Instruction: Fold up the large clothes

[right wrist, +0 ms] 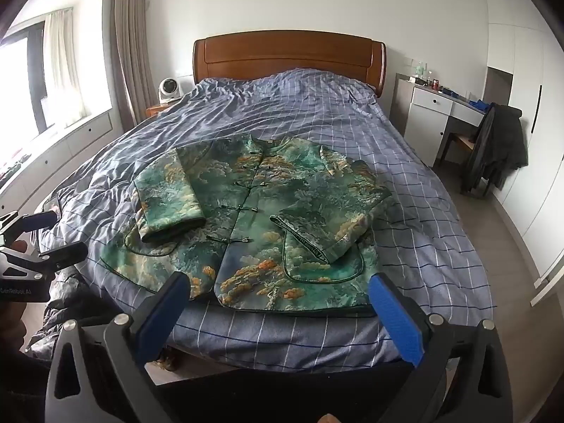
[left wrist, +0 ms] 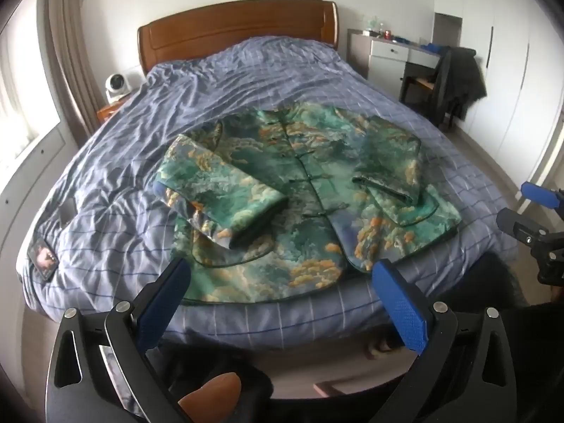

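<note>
Nearest: left gripper [left wrist: 280, 292], blue pads [left wrist: 400, 308] spread wide, nothing between them, hovering off the foot edge of the bed [left wrist: 105, 162]. A fingertip shows at the bottom edge below it. Right gripper [right wrist: 278, 299] same: jaws wide apart, empty, above the foot edge.

Left to right: phone [left wrist: 42, 257] near the bed's left corner, partly blurred. Then the jacket [left wrist: 303, 183], green with orange cloud print, lying flat, face up, on the checked blue duvet toward the foot end. Long axis runs collar-to-hem along the bed, collar toward the wooden headboard [left wrist: 239, 24], hem nearest the grippers. Left sleeve [left wrist: 218, 194] folded across the front; right sleeve [left wrist: 387, 179] folded in too. The gripper fingers cover parts of the hem. Far right: desk [left wrist: 394, 53], chair with dark coat [left wrist: 454, 81], details unclear.
</note>
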A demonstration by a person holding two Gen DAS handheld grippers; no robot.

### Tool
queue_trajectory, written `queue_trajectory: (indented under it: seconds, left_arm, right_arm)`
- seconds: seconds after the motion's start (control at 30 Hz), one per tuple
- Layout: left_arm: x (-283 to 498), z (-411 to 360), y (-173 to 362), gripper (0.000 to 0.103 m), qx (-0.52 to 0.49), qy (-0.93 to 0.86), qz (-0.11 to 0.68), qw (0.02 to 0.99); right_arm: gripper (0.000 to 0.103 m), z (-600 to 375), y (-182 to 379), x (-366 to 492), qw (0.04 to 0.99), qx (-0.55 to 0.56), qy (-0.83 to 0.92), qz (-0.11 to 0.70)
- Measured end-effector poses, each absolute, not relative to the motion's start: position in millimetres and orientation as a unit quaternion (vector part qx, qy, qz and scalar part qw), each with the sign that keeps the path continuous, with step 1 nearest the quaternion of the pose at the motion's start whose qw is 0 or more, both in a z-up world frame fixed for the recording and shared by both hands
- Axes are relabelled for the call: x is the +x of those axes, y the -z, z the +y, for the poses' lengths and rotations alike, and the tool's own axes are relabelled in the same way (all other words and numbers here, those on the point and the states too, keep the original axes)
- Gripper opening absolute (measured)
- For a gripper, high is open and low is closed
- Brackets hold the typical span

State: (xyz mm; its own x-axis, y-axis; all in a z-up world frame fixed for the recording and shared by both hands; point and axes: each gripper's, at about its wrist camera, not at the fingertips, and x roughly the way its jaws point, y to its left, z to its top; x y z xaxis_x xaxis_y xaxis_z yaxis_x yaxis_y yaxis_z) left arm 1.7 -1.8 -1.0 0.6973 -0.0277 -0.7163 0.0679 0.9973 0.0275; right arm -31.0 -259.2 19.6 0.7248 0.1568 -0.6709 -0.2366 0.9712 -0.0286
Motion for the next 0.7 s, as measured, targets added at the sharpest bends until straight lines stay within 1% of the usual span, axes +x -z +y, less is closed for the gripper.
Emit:
queue_trajectory:
  seconds: [0.7]
  left_arm:
    - [1.0, -0.8, 0.7, 0.103, 0.026, 0.026, 0.388, 0.921]
  right_arm:
    - [0.103, -257.5, -15.2, -31.8, 0.925, -0.056, -0.108, 0.359]
